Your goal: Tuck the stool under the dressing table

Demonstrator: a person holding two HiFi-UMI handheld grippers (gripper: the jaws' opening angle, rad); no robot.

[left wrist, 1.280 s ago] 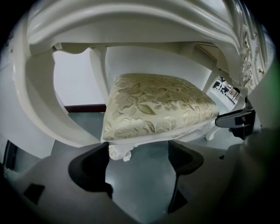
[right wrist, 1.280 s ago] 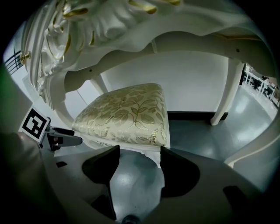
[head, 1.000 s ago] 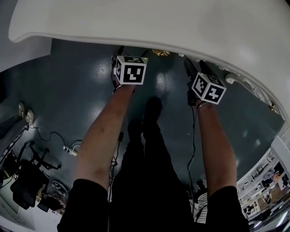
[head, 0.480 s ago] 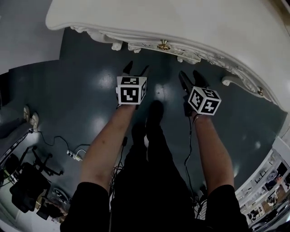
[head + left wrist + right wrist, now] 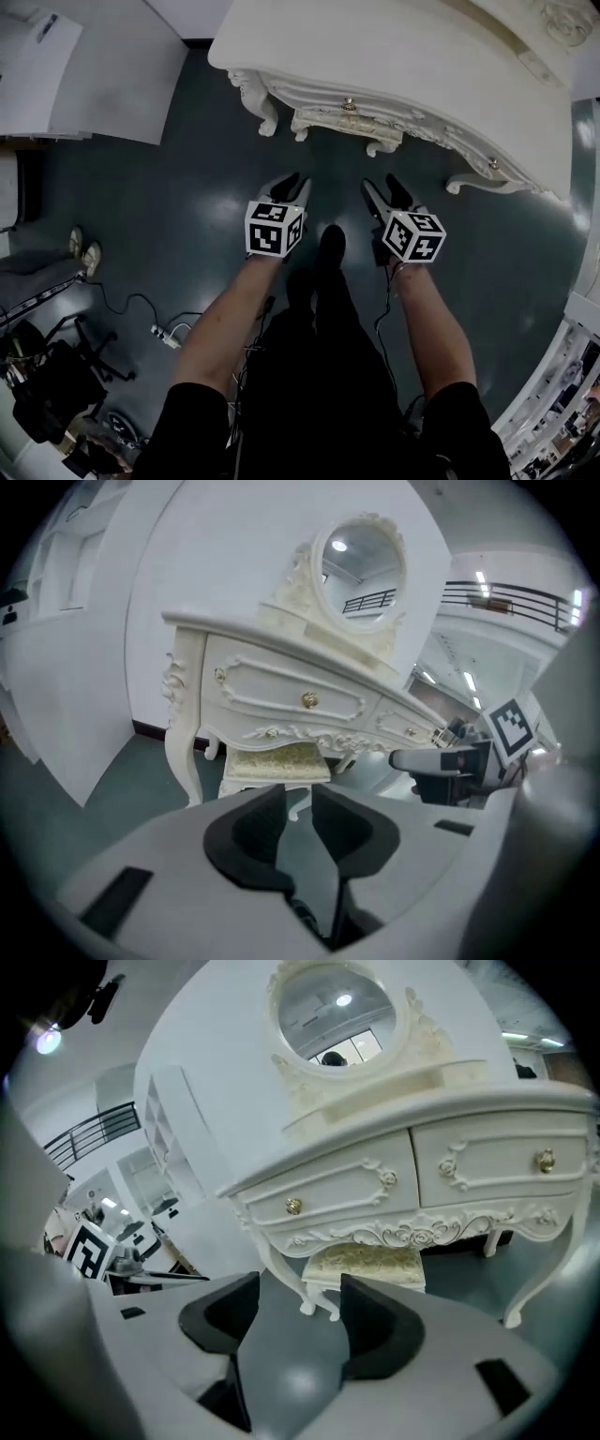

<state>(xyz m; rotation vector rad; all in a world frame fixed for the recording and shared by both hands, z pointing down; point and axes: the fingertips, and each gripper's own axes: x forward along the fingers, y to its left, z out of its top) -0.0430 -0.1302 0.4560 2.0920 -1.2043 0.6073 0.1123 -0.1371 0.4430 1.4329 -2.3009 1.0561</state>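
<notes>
One large thing fills the scene: the white dressing table [image 5: 394,56] with its round mirror [image 5: 361,560], standing on the dark floor [image 5: 169,187]. Under it is the stool [image 5: 277,761], with its cushion below the carved front edge and between the front legs of the table. In the head view the table top hides the stool completely, so I judge it is pushed in well. The right gripper view shows the front of the seat about in line with the carved edge, maybe a little before it. The task looks done to me, or almost done, and nothing more than a small push could remain.

Both forearms reach forward side by side, bare up to the dark sleeves. The hands point the tongs slanting down toward the table, near it but clearly apart from it and from the stool.

The left gripper [image 5: 292,187] has its jaws narrow and closing, with only a thin gap between the pads and nothing in it. The right gripper [image 5: 382,192] has its jaws wide, beginning to close, also with nothing between them.
</notes>
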